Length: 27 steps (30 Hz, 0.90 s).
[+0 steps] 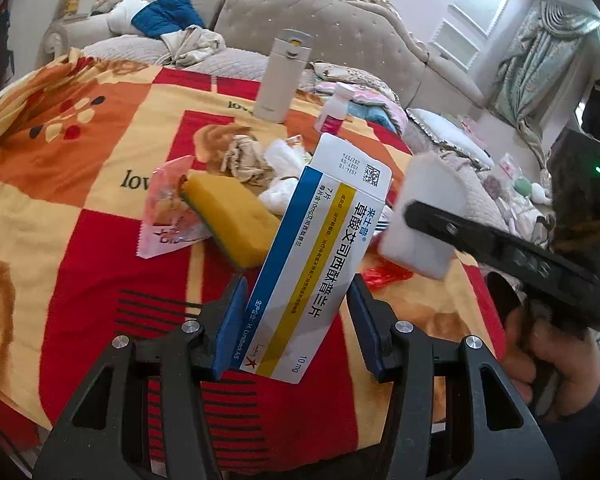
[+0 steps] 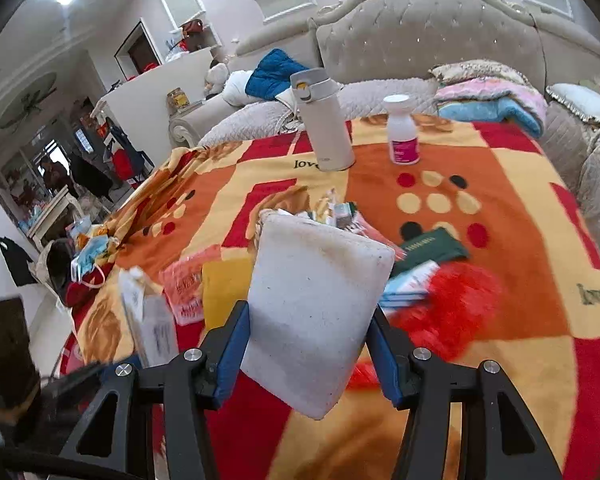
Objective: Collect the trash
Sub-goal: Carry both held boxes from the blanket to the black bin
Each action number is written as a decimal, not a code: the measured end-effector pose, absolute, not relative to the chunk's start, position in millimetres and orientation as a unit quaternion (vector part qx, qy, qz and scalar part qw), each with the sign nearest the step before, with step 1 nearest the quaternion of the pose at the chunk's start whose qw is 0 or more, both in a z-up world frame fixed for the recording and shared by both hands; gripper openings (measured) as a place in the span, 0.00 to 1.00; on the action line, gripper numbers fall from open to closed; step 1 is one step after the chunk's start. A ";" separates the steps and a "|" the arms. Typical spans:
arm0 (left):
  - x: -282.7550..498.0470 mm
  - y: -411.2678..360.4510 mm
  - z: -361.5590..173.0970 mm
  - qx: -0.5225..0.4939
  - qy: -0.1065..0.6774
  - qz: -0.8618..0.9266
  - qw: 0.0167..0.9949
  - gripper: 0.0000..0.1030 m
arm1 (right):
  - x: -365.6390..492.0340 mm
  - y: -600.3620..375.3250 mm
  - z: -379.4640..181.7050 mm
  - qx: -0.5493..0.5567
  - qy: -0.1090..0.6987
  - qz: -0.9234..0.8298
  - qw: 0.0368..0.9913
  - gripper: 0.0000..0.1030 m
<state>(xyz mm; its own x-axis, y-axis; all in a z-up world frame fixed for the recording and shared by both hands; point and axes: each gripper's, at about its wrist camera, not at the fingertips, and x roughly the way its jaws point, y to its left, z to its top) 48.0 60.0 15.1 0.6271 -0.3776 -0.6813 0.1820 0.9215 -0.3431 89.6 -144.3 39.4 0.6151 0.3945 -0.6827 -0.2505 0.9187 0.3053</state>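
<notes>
My left gripper (image 1: 296, 320) is shut on a white medicine box (image 1: 320, 248) with blue and yellow stripes, held tilted above the blanket. My right gripper (image 2: 308, 344) is shut on a white foam block (image 2: 316, 304), also seen in the left wrist view (image 1: 420, 220) to the right of the box. On the blanket behind lies a trash pile: a yellow sponge (image 1: 228, 216), a pink wrapper (image 1: 168, 216), crumpled tissues (image 1: 284, 172) and beige cloth (image 1: 244, 156). A red plastic bag (image 2: 452, 304), a green booklet (image 2: 432, 246) and a small box (image 2: 408, 282) lie right of the foam.
A white thermos (image 2: 324, 120) and a white pill bottle with pink label (image 2: 402, 132) stand at the far side of the red, orange and yellow blanket (image 2: 520, 200). A tufted sofa (image 2: 420, 40) with pillows is behind. A face mask (image 2: 92, 256) lies at the blanket's left edge.
</notes>
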 end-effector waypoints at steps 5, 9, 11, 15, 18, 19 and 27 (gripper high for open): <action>37.9 40.6 20.8 -0.107 0.402 -0.156 0.896 0.48 | 59.4 -177.3 45.0 0.085 0.396 0.162 0.900 0.53; 29.3 23.0 27.9 -0.093 0.397 -0.161 0.899 0.48 | 39.2 -211.3 45.2 0.094 0.392 0.140 0.905 0.53; 25.5 13.4 30.9 -0.088 0.395 -0.164 0.899 0.48 | 31.7 -223.6 45.6 0.096 0.390 0.131 0.907 0.53; 21.6 0.7 33.2 -0.078 0.395 -0.168 0.900 0.48 | 17.1 -246.4 48.1 0.099 0.382 0.114 0.912 0.53; 19.5 -7.8 33.9 -0.070 0.396 -0.169 0.900 0.48 | 10.4 -257.3 48.5 0.101 0.378 0.104 0.914 0.53; 19.2 -9.3 34.1 -0.068 0.396 -0.168 0.900 0.48 | 8.6 -260.5 48.0 0.102 0.377 0.102 0.915 0.53; 19.9 -21.0 33.5 -0.051 0.401 -0.163 0.900 0.48 | -5.6 -291.3 39.7 0.109 0.376 0.077 0.917 0.54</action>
